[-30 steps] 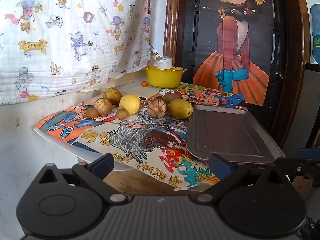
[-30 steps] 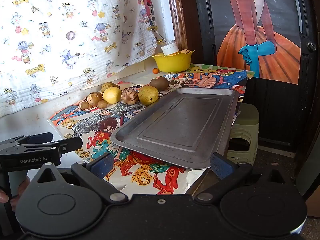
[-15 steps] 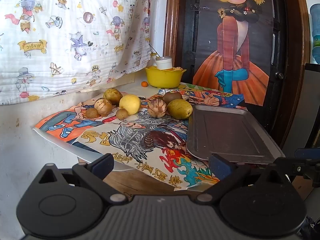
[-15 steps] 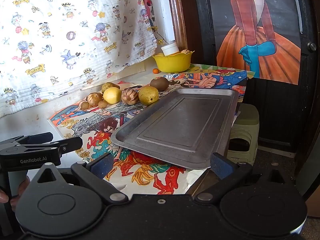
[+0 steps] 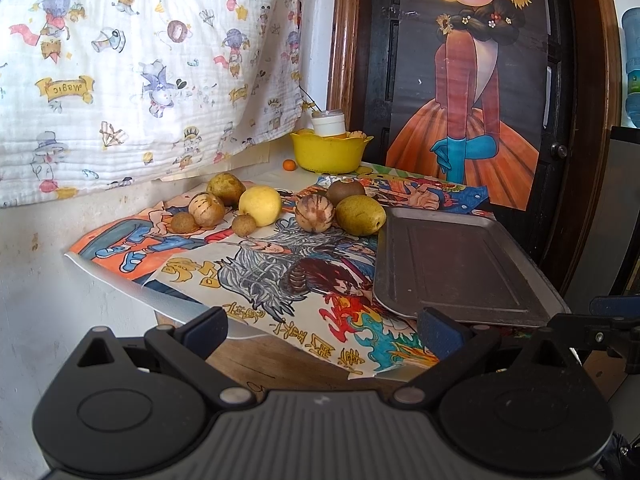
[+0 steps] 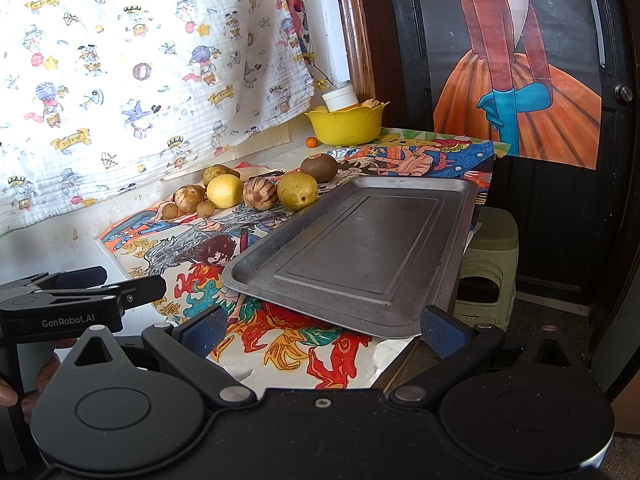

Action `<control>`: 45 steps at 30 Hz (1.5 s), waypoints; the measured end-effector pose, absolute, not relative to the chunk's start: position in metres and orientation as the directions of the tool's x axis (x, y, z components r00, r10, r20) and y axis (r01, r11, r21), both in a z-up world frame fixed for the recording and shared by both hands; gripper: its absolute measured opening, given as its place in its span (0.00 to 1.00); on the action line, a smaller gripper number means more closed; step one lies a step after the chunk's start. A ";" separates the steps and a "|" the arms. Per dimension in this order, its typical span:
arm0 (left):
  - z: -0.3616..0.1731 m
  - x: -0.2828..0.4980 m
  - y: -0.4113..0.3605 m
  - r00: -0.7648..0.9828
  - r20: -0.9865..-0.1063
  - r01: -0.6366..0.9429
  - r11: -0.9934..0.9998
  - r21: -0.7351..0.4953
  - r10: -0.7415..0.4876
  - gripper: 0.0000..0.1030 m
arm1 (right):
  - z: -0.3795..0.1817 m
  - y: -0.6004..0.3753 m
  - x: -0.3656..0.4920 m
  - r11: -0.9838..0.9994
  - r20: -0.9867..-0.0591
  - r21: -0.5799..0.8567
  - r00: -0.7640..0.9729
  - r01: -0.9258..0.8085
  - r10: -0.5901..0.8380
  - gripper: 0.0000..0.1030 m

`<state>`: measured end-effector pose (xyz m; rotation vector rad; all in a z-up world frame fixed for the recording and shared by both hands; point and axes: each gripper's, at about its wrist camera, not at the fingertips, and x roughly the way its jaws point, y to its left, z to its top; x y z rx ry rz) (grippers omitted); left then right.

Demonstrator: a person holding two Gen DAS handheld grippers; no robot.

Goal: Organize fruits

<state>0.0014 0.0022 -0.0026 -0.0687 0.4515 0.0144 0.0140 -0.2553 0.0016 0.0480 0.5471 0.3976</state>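
Note:
Several fruits lie in a loose row at the far side of a table covered with cartoon posters: a yellow apple point(image 5: 260, 205) point(image 6: 225, 191), a green pear point(image 5: 361, 215) point(image 6: 297, 191), a striped brown fruit point(image 5: 314, 213) point(image 6: 260, 193), a kiwi point(image 5: 345, 191) point(image 6: 319, 167) and small brown ones point(image 5: 243, 225). A bare grey metal tray point(image 5: 460, 268) point(image 6: 360, 248) sits to their right. My left gripper point(image 5: 322, 326) is open, held back at the table's near edge. My right gripper point(image 6: 320, 326) is open too, just before the tray's near rim.
A yellow bowl point(image 5: 329, 152) point(image 6: 346, 122) with a white jar and fruit stands at the back, a tiny orange point(image 5: 289, 165) beside it. A patterned cloth hangs on the left wall. A green stool point(image 6: 486, 264) stands right of the table, before a dark door.

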 end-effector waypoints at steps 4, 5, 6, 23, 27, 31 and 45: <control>-0.003 0.001 0.002 0.900 -0.437 -0.030 0.998 -0.064 -0.001 1.00 | 0.001 -0.255 0.014 0.923 -0.497 0.149 0.780 -0.355 0.381 1.00; -0.003 0.001 0.002 0.900 -0.437 -0.029 0.998 -0.063 -0.001 1.00 | 0.001 -0.255 0.014 0.923 -0.497 0.149 0.780 -0.355 0.381 1.00; -0.003 0.001 0.002 0.900 -0.437 -0.030 0.998 -0.063 -0.001 1.00 | 0.001 -0.255 0.014 0.923 -0.497 0.149 0.780 -0.355 0.381 1.00; -0.007 0.001 0.001 0.898 -0.441 -0.031 0.997 -0.068 -0.002 1.00 | 0.001 -0.254 0.014 0.923 -0.497 0.149 0.780 -0.355 0.381 1.00; -0.007 0.001 0.001 0.897 -0.441 -0.031 0.997 -0.068 -0.002 1.00 | 0.001 -0.254 0.013 0.923 -0.497 0.149 0.780 -0.356 0.381 1.00; -0.007 0.000 0.001 0.897 -0.443 -0.033 0.997 -0.070 -0.002 1.00 | 0.001 -0.254 0.013 0.923 -0.497 0.149 0.780 -0.355 0.381 1.00; -0.001 0.007 0.010 0.892 -0.450 -0.067 0.995 -0.070 0.028 1.00 | 0.010 -0.252 0.025 0.915 -0.491 0.126 0.777 -0.384 0.394 1.00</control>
